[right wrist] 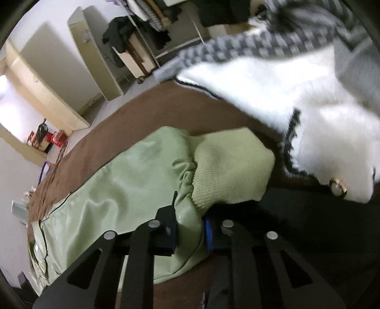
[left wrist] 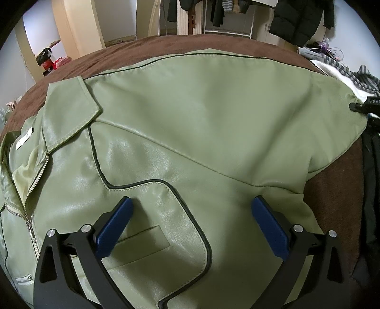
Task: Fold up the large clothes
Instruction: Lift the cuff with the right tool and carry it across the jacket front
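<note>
Left tongs (left wrist: 190, 218): wide open, holding nothing, blue pads (left wrist: 114, 228) spread well apart above the front of the jacket (left wrist: 190, 118). Directly between and below them lies a dark-piped chest panel with a slit pocket (left wrist: 142, 237). To their left, the zip (left wrist: 32, 190) runs up to the open collar (left wrist: 71, 114), with a white label (left wrist: 23, 140) beside it. Ahead of them the jacket's shoulder and sleeve spread flat across the brown bed cover (left wrist: 154, 42). At the far right edge of this view, a black part of the right tongs (left wrist: 365, 105) touches the sleeve end.

Right tongs (right wrist: 190, 230): closed down on the jacket's sleeve (right wrist: 133, 176), gathering it just behind the ribbed cuff (right wrist: 228, 166). The cuff projects just ahead of the tongs, over the bed cover. The sleeve stretches away to their left, smooth and lying on the bed.

Ahead and right of the right tongs, a white fluffy garment (right wrist: 308, 107) with dark trim and a gold-rimmed button (right wrist: 337, 187) lies near the cuff, not touching it. A grey checked cloth (right wrist: 237, 45) lies beyond that.

Farthest off, dark coats (left wrist: 301, 21) hang on a rack past the bed.
</note>
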